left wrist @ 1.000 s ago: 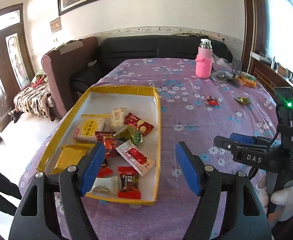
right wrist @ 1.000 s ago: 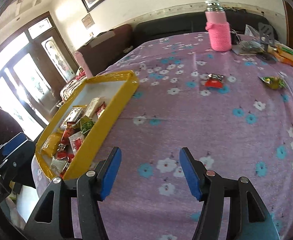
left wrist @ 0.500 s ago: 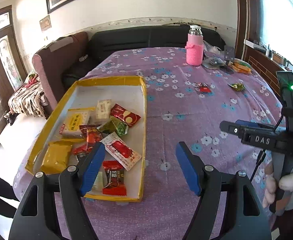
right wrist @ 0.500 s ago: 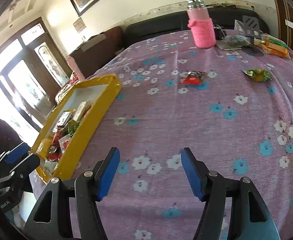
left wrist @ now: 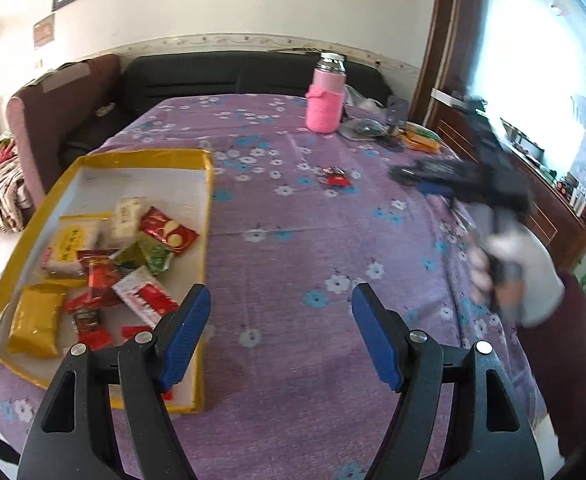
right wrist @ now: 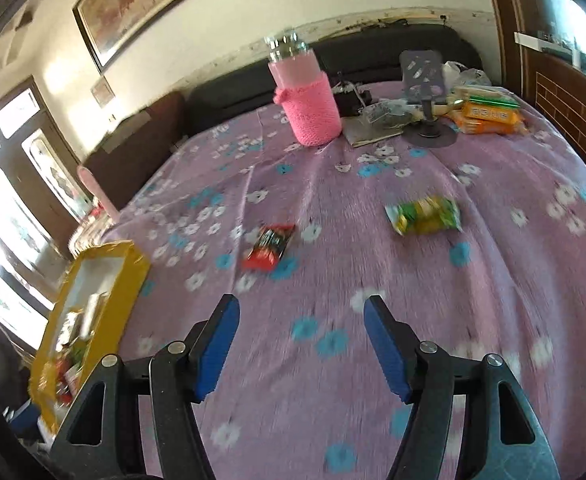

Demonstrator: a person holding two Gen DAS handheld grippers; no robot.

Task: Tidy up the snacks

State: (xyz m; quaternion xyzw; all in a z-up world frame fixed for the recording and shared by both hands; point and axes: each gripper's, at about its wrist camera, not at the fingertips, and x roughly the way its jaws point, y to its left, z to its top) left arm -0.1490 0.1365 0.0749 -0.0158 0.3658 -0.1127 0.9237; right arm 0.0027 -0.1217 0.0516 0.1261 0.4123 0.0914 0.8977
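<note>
- Snacks, left wrist view: most packets lie in a loose heap in the yellow tray, ahead and left of the left gripper, whose jaws are spread wide with nothing between them. One red packet lies on the purple tablecloth well ahead of the jaws, slightly right. The right gripper shows far right, blurred; its jaws cannot be read here.
- Right wrist view: the right gripper has jaws spread and empty. The red packet lies ahead, a little left of the gap; a green packet lies ahead and right. The tray sits far left.
- Handling, as a guess: the packets look light, thin, crinkly and slick, lying flat on soft cloth. Pinching across the narrow width near the middle, or by a crimped end seal, seems safest; a hard squeeze could crush the contents, and the cloth may bunch up under the jaws.
</note>
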